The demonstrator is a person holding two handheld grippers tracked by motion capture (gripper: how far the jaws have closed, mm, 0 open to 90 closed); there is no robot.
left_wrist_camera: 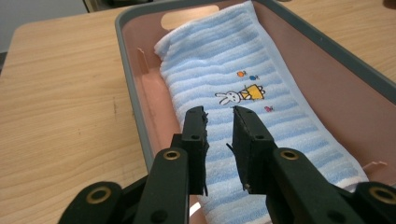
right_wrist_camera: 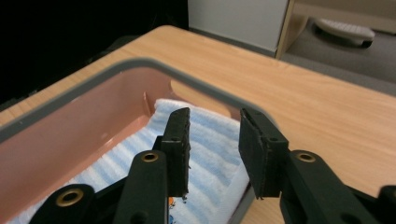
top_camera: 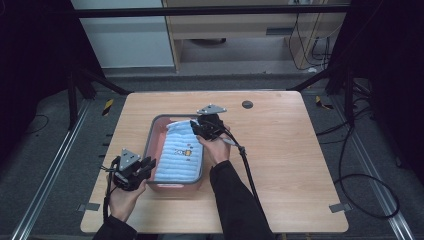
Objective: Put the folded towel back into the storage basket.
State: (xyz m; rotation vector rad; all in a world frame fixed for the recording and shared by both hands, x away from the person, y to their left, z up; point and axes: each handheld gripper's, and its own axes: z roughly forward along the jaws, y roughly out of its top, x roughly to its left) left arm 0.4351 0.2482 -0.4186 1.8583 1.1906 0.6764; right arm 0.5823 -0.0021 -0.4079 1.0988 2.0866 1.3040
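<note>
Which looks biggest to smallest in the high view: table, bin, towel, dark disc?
1. Table.
2. Pink bin with grey rim.
3. Blue striped towel, lying inside the bin.
4. Dark disc near the table's far edge, smallest by far.

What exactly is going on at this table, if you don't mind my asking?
A person works with two tools over a pink bin holding a folded blue striped towel. The right hand-held gripper hovers, jaws apart, above the towel's far end. The left hand-held gripper waits open at the bin's near left corner. Neither grips the towel.
</note>
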